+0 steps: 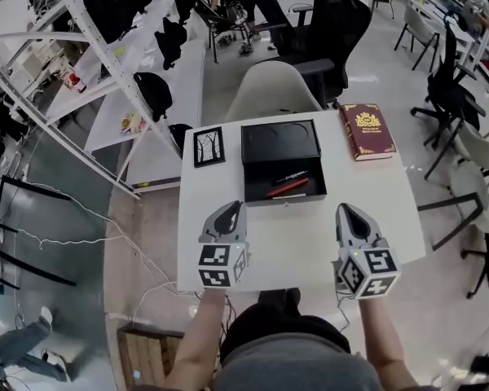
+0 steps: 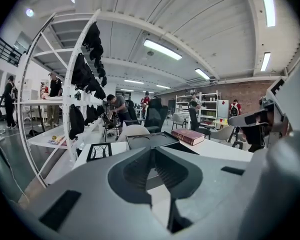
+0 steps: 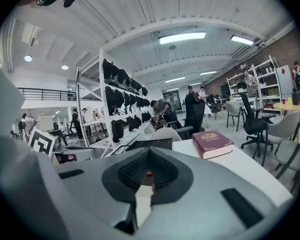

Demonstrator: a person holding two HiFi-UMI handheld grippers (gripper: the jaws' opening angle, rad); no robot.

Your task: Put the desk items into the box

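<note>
White table [image 1: 293, 239], centre frame: box [image 1: 259, 187] holds red pen [image 1: 289, 188] and black pen [image 1: 292, 176]; picture frame [image 1: 209, 147] beside it at left and book [image 1: 367, 130] at upper right not yet in; left gripper [image 1: 229, 211] and right gripper [image 1: 348, 212] both clenched, empty.

Around your desk: chairs, a rack and floor clutter.
A pale shell chair [image 1: 270, 88] stands at the far edge of your white table [image 1: 310, 247], with a black office chair [image 1: 336, 23] behind it. To your left, a white rack [image 1: 106, 51] carries black bags [image 1: 153, 92] (several of them). A thin cable [image 1: 65, 236] trails over the floor near a wooden crate [image 1: 151, 357].
</note>
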